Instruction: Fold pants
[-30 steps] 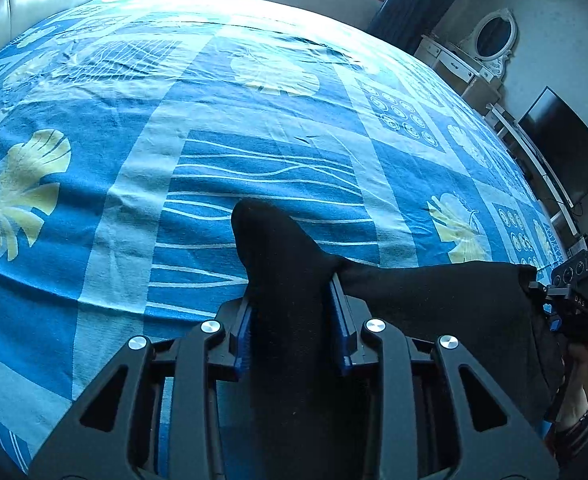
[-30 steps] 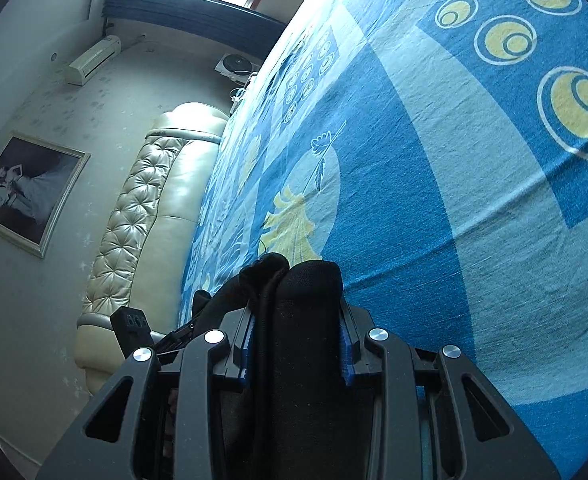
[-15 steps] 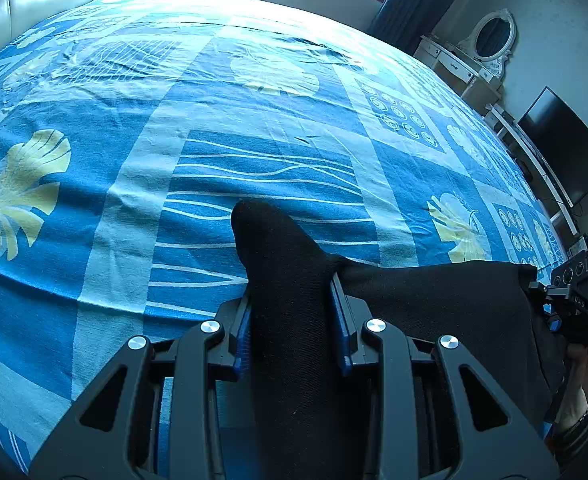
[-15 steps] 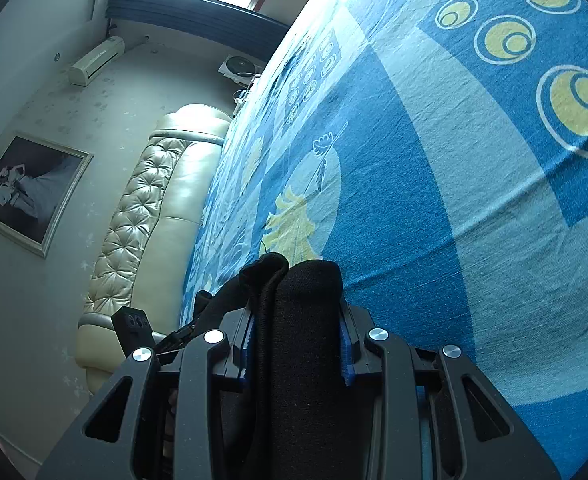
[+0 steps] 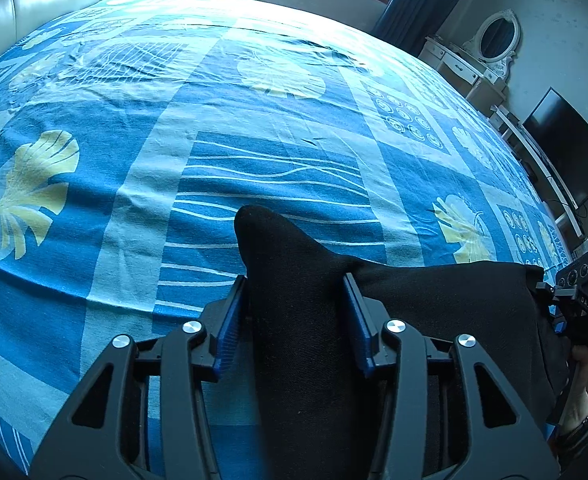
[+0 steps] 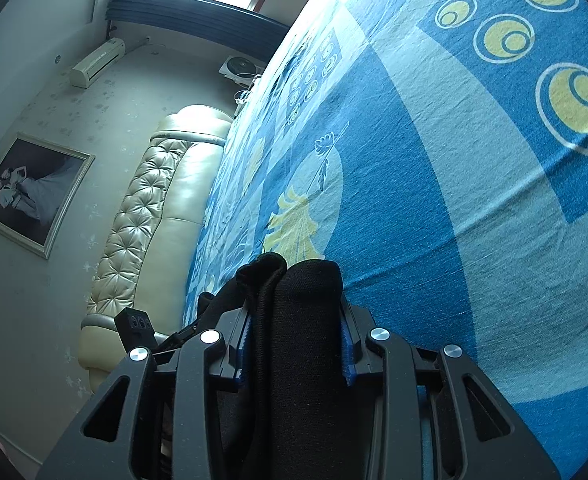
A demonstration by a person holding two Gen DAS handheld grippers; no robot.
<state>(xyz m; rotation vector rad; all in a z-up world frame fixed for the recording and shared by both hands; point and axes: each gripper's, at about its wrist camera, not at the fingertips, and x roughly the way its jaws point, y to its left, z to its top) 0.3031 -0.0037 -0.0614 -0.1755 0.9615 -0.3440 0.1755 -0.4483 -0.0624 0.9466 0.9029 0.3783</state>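
The black pants are held up by both grippers above the near edge of the bed. My left gripper is shut on a bunched corner of the pants that sticks out past its fingertips. The cloth stretches to the right toward my right gripper at the frame edge. In the right wrist view, my right gripper is shut on a thick fold of the pants. The left gripper shows at lower left there.
The bed is covered by a blue sheet with yellow shells and white waves. A padded cream headboard stands at one end. A dresser with oval mirror and a TV stand beyond the right side.
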